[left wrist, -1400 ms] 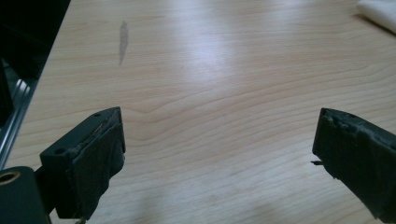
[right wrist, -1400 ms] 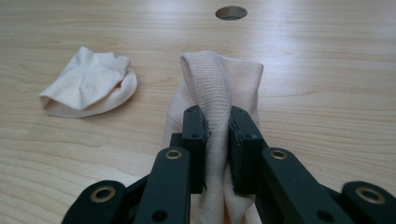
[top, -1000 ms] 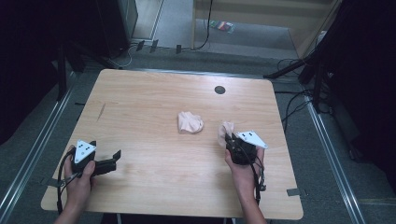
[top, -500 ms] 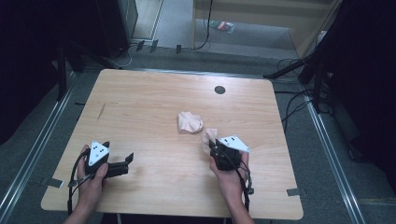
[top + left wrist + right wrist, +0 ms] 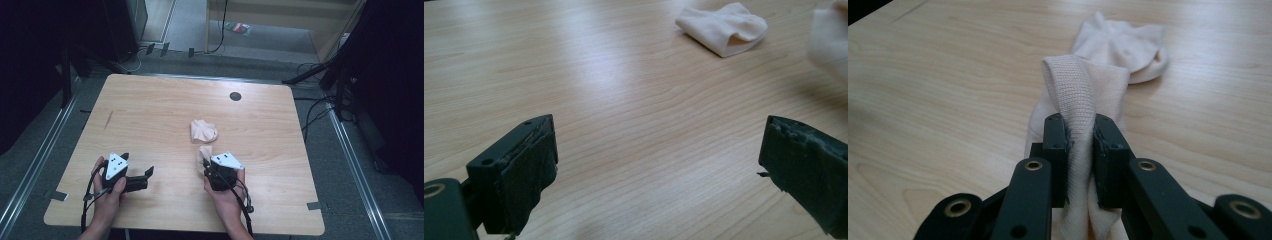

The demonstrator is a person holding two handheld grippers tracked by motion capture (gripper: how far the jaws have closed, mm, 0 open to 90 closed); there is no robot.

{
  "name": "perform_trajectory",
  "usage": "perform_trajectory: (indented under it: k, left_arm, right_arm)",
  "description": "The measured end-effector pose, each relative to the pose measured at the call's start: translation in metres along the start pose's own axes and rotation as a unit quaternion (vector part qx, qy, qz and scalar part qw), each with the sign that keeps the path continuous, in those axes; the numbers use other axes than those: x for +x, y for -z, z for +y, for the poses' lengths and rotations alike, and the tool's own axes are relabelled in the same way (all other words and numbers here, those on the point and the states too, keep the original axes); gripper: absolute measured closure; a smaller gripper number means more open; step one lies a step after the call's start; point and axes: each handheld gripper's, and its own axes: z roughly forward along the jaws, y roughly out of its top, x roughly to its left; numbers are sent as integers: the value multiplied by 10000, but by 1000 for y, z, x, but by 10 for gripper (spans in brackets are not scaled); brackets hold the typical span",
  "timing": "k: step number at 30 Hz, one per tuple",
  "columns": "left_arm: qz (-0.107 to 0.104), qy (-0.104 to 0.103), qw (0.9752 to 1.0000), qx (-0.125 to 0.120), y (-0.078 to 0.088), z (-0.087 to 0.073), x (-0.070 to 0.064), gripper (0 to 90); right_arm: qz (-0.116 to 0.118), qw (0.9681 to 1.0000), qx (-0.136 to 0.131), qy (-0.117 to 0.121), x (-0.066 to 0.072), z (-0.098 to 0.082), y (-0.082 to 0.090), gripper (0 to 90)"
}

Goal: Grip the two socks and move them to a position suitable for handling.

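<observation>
- A pale wood table (image 5: 150,115) with rounded corners sits mid-room, a dark round hole (image 5: 235,96) near its far edge.
- Grey floor (image 5: 260,45) all round, metal rails (image 5: 350,150) along both sides.
- Black cables (image 5: 315,107) trail right.
- A wooden panel (image 5: 280,12) stands behind; the edges drop into darkness.

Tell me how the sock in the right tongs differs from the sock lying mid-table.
The held sock is pinched between the right tongs and pulled long; the loose sock lies bunched, touched by neither tool. The held sock sits nearer the person; the loose sock lies farther up the table. Both are pale pinkish-cream knit.
</observation>
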Motion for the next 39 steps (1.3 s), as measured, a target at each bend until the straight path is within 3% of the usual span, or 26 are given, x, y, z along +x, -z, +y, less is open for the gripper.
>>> perform_trajectory:
  k: [7,13,16,17,21,25,27,28,29,31,35,37,39]
  left_arm:
    - [-162,-32,9999,9,-2,0,-9,32]
    - [-227,5,9997,56,-3,0,-9,32]
    - [-233,36,9997,69,-4,-1,-9,32]
    - [-244,42,9997,77,-4,-1,-9,32]
    - [-308,58,9995,95,-4,-1,-10,32]
    - [-388,83,9990,181,-6,-2,-13,32]
    - [-454,89,9987,198,-6,-1,-15,33]
    - [-482,109,9986,205,-6,-1,-17,33]
    - [-515,82,9983,242,-8,-1,-21,33]
    - [-568,44,9981,239,-8,-1,-25,57]
    - [-655,110,9976,204,-8,0,-25,73]
    - [-512,175,9983,201,-7,0,-24,142]
    - [-532,190,9981,245,-8,0,-23,144]
  right_arm:
    - [268,9994,233,46,23,-8,-7,788]
    - [203,9989,353,214,43,-17,-16,789]
    - [181,9995,239,137,48,-21,-19,719]
    - [134,9997,139,168,49,-21,-19,574]
    - [89,9999,-5,57,45,-17,-11,484]
    - [160,9998,-34,-71,37,-12,-1,524]
    - [369,9993,6,56,38,-14,-1,608]
    - [369,9993,6,56,38,-14,-1,608]
    - [513,9985,114,173,40,-17,-2,667]
    - [585,9977,240,264,42,-21,-4,694]
    - [548,9971,412,330,43,-27,-7,671]
    - [546,9964,549,357,43,-32,-12,611]
    - [515,9962,596,381,45,-34,-13,592]
